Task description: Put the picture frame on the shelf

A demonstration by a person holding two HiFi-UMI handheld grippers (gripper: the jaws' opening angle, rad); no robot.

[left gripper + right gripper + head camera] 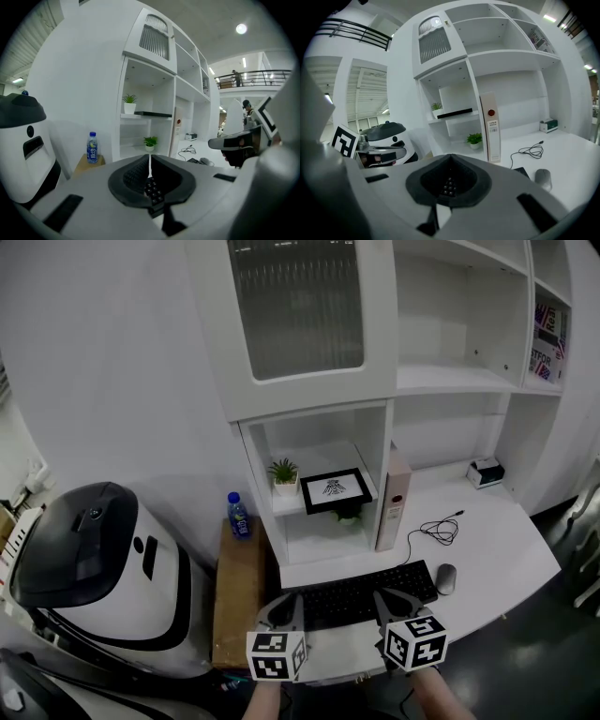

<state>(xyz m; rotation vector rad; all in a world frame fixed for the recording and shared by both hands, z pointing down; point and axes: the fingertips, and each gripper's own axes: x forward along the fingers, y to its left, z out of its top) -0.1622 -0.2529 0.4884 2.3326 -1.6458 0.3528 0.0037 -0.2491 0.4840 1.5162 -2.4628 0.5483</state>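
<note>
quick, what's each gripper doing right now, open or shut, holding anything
left gripper: shut, holding nothing
right gripper: shut, holding nothing

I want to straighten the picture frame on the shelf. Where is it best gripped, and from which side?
Take the picture frame by its front edge, coming in level from the open front of the shelf. It lies flat, front edge about at the lip, so jaws could likely close above and below it; the potted plant crowds its left side.
</note>
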